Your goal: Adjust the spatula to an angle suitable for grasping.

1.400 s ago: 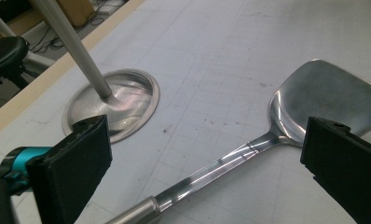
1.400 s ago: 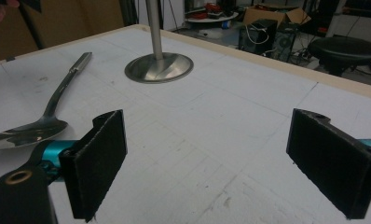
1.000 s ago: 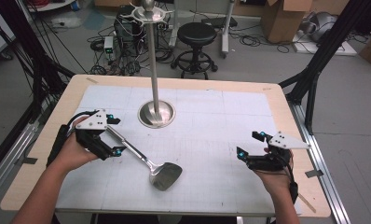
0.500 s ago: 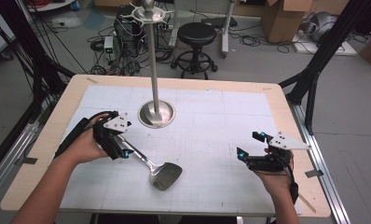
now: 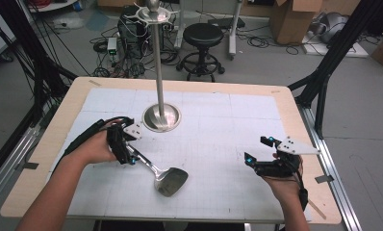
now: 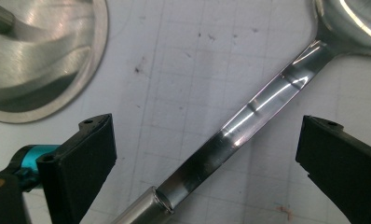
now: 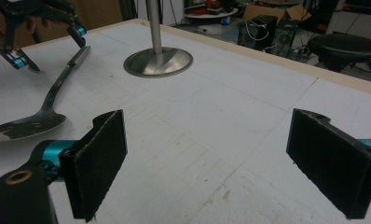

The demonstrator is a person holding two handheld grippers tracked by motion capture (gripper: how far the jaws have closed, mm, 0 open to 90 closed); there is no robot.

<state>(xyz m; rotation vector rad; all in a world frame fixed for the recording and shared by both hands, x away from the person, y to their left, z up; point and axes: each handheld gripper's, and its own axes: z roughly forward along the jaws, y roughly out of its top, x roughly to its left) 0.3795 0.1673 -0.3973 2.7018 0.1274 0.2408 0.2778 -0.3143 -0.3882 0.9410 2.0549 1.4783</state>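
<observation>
At lower left of the high view, left gripper (image 5: 130, 155) wide apart, one jaw on each side of the spoon (image 5: 158, 171) handle, not yet squeezing. Shiny metal: likely hard, stiff, a bit heavy and slippery. Best grabbed on the thin flat handle (image 6: 249, 121), not the bowl. Long and slanted, handle up-left toward the stand (image 5: 160, 118), bowl down-right, flat on the table (image 5: 228, 120). At lower right, right gripper (image 5: 259, 151) also wide apart, holding nothing, well away.

No readable text, label, brand or number appears on anything in these views.
</observation>
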